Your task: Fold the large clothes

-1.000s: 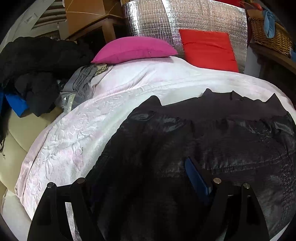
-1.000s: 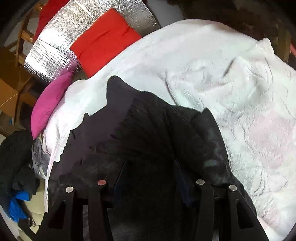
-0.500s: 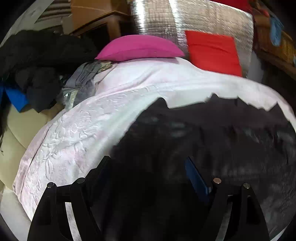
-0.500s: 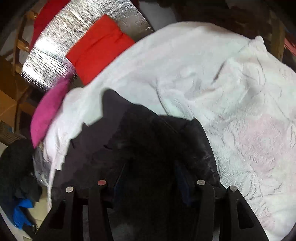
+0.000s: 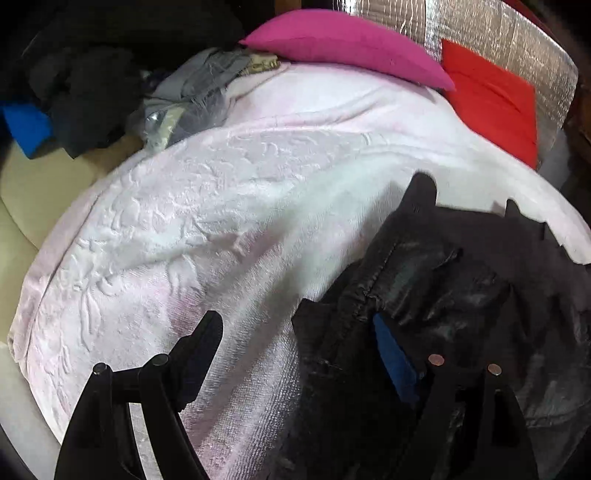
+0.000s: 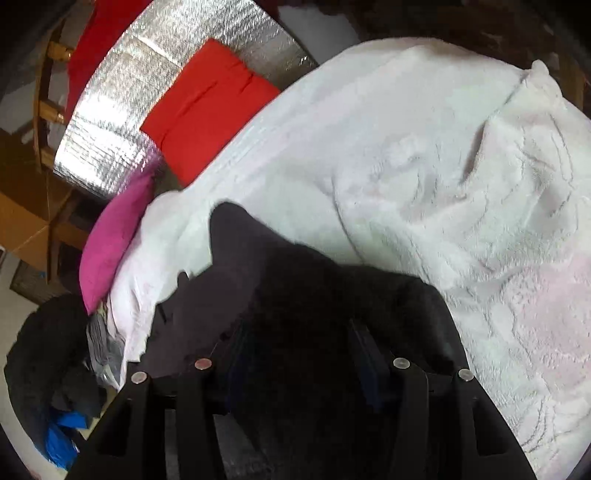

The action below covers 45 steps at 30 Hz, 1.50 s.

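A large shiny black garment (image 5: 454, 295) lies bunched on a pale pink-white textured blanket (image 5: 221, 206). In the left wrist view my left gripper (image 5: 295, 343) stands wide open: its left finger (image 5: 199, 343) is over bare blanket, its right blue-padded finger (image 5: 391, 354) is in the garment's folds. In the right wrist view the black garment (image 6: 295, 295) fills the gap of my right gripper (image 6: 295, 343). Its fingers are partly hidden in the cloth, so their closure on it is unclear.
A magenta pillow (image 5: 347, 40) and a red cushion (image 5: 495, 99) lean against a silver foil panel (image 5: 480, 26) at the blanket's far end. A pile of dark and grey clothes (image 5: 92, 85) with a blue item lies at the left. Wooden furniture (image 6: 40, 206) stands behind.
The left gripper has swung left, so the black garment now sits at its right and bare blanket shows between its fingers. The garment has bunched up and drawn in toward the right.
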{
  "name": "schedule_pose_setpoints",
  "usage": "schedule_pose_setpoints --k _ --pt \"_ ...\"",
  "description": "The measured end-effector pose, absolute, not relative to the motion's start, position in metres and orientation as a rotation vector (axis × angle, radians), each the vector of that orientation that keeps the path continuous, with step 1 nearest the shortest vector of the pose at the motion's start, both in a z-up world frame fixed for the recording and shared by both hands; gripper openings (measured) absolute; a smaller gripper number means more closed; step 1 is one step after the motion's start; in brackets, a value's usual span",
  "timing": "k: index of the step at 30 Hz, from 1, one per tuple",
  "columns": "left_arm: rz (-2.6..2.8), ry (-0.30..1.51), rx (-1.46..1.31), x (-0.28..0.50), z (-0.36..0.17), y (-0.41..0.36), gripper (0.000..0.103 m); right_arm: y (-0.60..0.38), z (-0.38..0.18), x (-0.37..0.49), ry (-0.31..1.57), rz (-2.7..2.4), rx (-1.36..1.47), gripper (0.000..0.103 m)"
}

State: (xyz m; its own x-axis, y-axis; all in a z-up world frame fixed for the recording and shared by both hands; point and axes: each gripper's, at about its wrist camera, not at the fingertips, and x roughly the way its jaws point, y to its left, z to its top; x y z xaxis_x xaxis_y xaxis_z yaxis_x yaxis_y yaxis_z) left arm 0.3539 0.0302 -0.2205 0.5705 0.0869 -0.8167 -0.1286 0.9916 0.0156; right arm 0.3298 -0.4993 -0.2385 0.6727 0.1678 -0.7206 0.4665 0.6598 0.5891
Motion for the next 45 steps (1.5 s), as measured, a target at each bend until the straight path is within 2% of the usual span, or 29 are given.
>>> schedule_pose_setpoints --k 7,14,19,26,28,30,34,37,41,45 --pt "0.146 0.828 0.028 0.351 -0.195 0.012 0.084 -0.492 -0.21 0.338 0.701 -0.124 0.795 0.055" --pt "0.196 0.966 0.079 0.392 -0.225 0.002 0.084 -0.486 -0.245 0.382 0.803 -0.17 0.781 0.058" --pt "0.216 0.913 0.126 0.383 -0.215 -0.004 0.084 -0.482 -0.236 0.376 0.803 -0.17 0.733 0.06" --pt "0.164 0.794 0.133 0.344 -0.18 -0.014 0.084 -0.461 -0.203 0.341 0.794 -0.071 0.699 0.06" --pt "0.138 0.748 0.144 0.325 -0.167 -0.021 0.084 -0.442 -0.192 0.331 0.797 -0.036 0.625 0.062" --pt "0.112 0.72 0.152 0.309 -0.159 -0.028 0.084 -0.422 -0.184 0.317 0.794 -0.011 0.547 0.07" --pt "0.036 0.694 0.181 0.279 -0.152 -0.042 0.084 -0.388 -0.175 0.279 0.775 0.108 0.526 0.071" --pt "0.003 0.671 0.229 0.255 -0.15 -0.051 0.084 -0.371 -0.171 0.247 0.754 0.191 0.532 0.076" --pt "-0.075 0.744 0.165 0.225 -0.158 -0.047 0.084 -0.36 -0.179 0.207 0.751 0.281 0.614 0.081" --pt "-0.127 0.853 0.012 0.198 -0.179 -0.021 0.084 -0.358 -0.204 0.181 0.805 0.289 0.738 0.081"
